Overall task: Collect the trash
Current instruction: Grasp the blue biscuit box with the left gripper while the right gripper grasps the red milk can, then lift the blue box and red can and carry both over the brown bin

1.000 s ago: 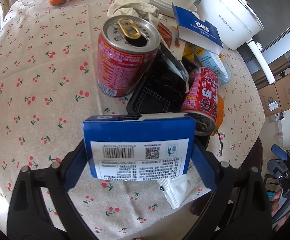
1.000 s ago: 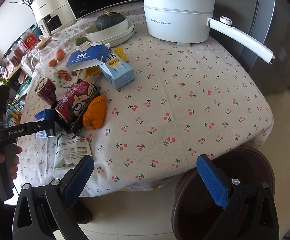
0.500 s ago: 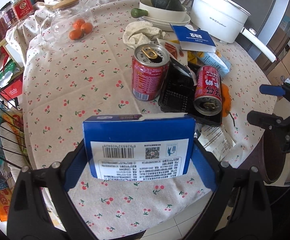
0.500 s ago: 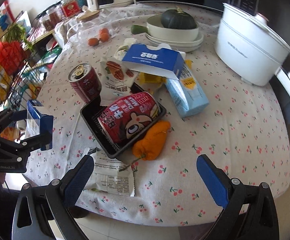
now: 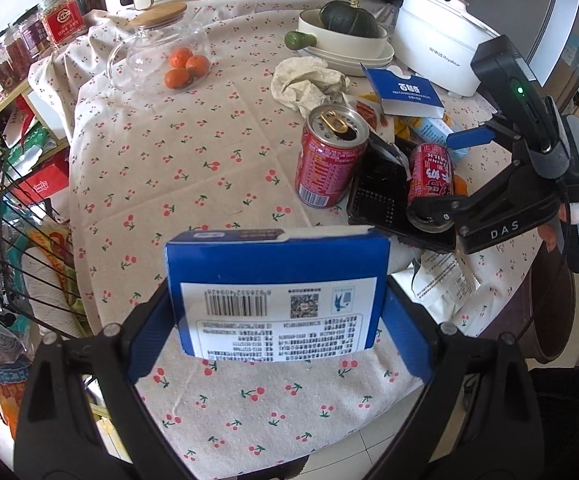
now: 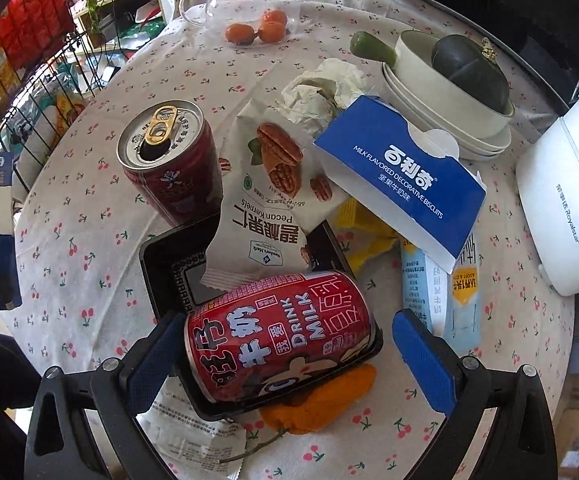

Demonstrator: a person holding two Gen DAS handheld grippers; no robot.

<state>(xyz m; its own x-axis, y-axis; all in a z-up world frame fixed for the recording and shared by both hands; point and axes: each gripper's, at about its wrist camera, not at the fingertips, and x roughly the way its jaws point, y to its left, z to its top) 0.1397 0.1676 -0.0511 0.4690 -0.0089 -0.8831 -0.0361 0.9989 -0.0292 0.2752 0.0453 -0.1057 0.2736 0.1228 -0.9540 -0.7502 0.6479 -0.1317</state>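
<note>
We are clamping the left gripper (image 5: pixel 277 336) on a small blue cardboard box with a white barcode label (image 5: pixel 277 296); both blue pads are pressing against its two short sides, and the box is sitting upright between them, lifted above the cherry-print tablecloth (image 5: pixel 193 152).

We are holding the right gripper (image 6: pixel 285 354) with its fingers spread wide over a red milk-drink can lying on its side (image 6: pixel 279 334). The left finger pad (image 6: pixel 151 354) is sitting just beside the can's end, though we cannot tell whether it is touching; the right finger pad (image 6: pixel 423 360) is standing clearly apart from the can. The can is resting in a shallow black plastic tray (image 6: pixel 169 264), and a white pecan-kernel packet (image 6: pixel 265 204) is leaning over the tray's far edge.

Beyond the tray, an opened red drink can (image 6: pixel 171 160) is standing upright. A blue biscuit carton with white lettering (image 6: pixel 403 178) is lying on top of a light-blue drink carton (image 6: pixel 441 292), and a crumpled white tissue (image 6: pixel 321 92) is sitting behind them. An orange wrapper (image 6: pixel 321 404) is poking out from under the tray's near corner, beside a flat white printed sachet (image 6: pixel 193 432).
</note>
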